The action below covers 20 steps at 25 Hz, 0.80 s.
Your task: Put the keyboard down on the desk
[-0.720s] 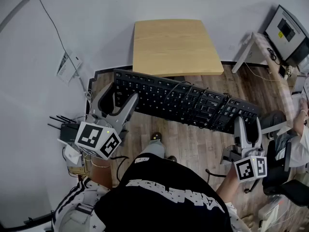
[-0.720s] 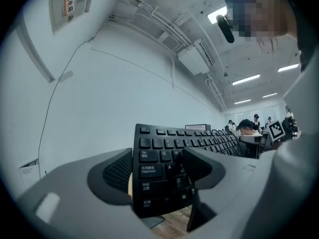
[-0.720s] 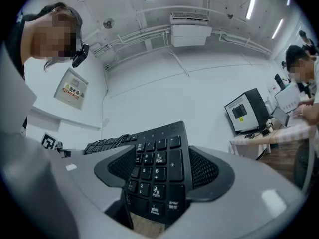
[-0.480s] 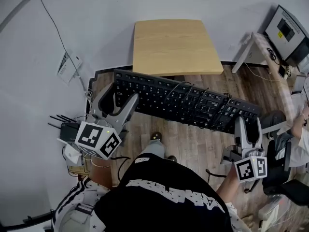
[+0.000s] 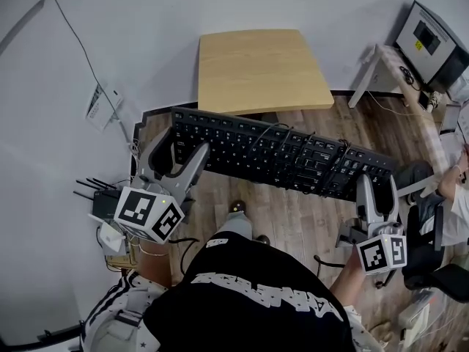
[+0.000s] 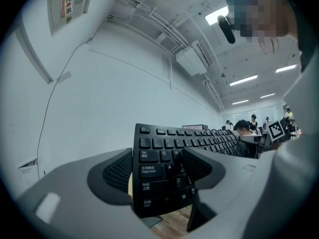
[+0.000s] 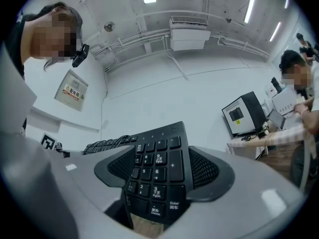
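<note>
A long black keyboard [image 5: 278, 155] hangs in the air above the wooden floor, held at both ends. My left gripper [image 5: 181, 152] is shut on its left end, over the Tab and Shift keys [image 6: 154, 176]. My right gripper [image 5: 376, 189] is shut on its right end, over the number pad [image 7: 157, 171]. A black cable is wound round the keyboard's middle. The light wooden desk [image 5: 260, 68] stands beyond the keyboard against the white wall, its top bare. In both gripper views the keyboard [image 6: 199, 143] runs away between the jaws.
A white table [image 5: 385, 68] with a monitor [image 5: 432, 35] stands at the right. A black router [image 5: 102, 200] and cables lie on the floor at the left. A seated person's arm [image 5: 451, 189] shows at the far right edge.
The keyboard and both grippers hold nearly the same place. The head view has shifted slightly, so the desk and monitor sit a little further left and up.
</note>
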{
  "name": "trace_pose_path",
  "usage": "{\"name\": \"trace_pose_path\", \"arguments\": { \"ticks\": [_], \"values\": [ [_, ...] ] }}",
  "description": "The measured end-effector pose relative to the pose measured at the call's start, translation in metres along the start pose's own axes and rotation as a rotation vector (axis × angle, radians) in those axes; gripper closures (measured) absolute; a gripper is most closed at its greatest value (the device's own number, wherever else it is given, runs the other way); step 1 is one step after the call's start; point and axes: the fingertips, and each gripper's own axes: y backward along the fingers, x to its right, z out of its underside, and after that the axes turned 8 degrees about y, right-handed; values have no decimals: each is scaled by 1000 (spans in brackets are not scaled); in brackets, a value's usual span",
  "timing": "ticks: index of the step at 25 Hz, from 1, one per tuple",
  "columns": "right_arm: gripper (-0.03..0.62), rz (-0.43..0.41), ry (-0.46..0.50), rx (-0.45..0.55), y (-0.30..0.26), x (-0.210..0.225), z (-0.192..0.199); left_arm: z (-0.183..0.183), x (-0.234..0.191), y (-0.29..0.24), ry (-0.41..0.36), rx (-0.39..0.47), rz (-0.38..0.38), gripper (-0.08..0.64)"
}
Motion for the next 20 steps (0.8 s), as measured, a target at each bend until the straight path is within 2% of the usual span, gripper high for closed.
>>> {"name": "trace_pose_path", "arguments": {
  "ticks": [13, 20],
  "values": [
    [255, 18, -15, -3, 5, -1, -1, -5, 2, 0, -1, -18, 2, 261],
    [255, 54, 18, 12, 11, -5, -2, 3, -3, -7, 13, -4, 47, 261]
  ]
}}
